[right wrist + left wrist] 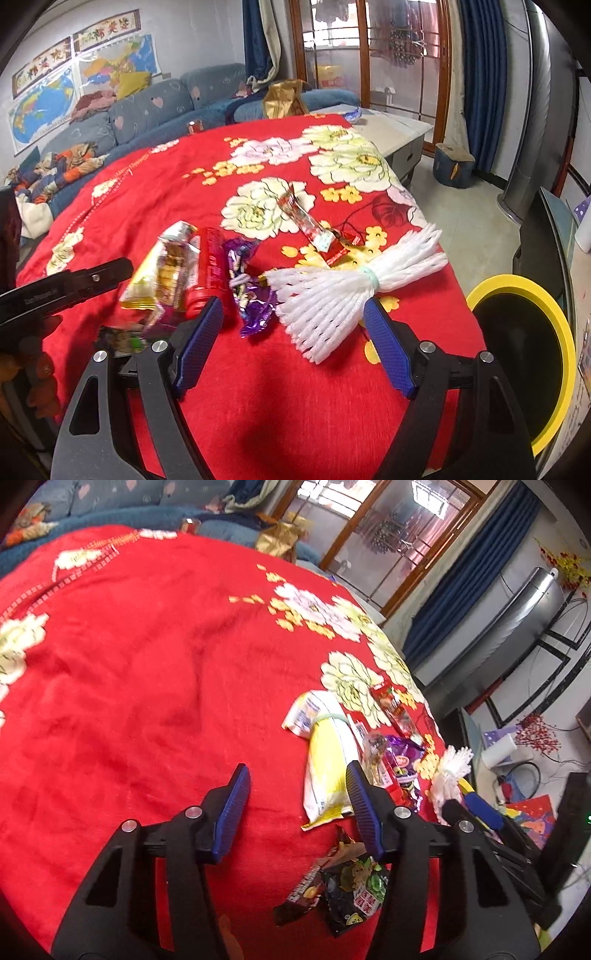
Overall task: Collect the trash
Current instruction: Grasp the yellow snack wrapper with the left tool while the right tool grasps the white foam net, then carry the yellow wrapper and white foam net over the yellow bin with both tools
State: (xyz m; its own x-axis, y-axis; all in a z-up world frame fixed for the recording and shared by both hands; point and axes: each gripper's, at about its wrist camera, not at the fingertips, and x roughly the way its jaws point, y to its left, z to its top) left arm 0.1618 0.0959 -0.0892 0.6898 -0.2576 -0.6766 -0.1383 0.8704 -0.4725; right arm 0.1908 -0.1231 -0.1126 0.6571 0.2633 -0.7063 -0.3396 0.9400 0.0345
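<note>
Left wrist view: the left gripper [297, 788] is hanging over the red flowered blanket [129, 686] with its blue-padded jaws standing apart and nothing between them but bare cloth.
Left gripper's near edge: its right-hand pad is overlapping the lower edge of a yellow-and-white plastic packet [327, 764]; whether it is touching cannot be told.
Trash beside it: a dark crumpled snack wrapper with green print [351, 893] is lying just below that pad, and a purple foil wrapper [402, 764] is lying past the yellow packet.
Open room, left side: a wide stretch of bare blanket is spreading away to the left of the jaws.
Right wrist view: the right gripper [293, 325] is hovering with its jaws wide apart, gripping nothing.
Between its jaws: the frayed end of a white foam net sleeve [332, 295] is lying on the blanket, with the pads clear of it.
Blanket edge: the cloth is dropping off on the right beside a black bin with a yellow rim [524, 350].
Farther out: a red cylindrical can [210, 273] and a clear-and-red long wrapper [314, 229] are lying on the blanket.
Room: a blue-grey sofa [147, 107] and a wood-framed glass door [369, 55] are standing beyond.
</note>
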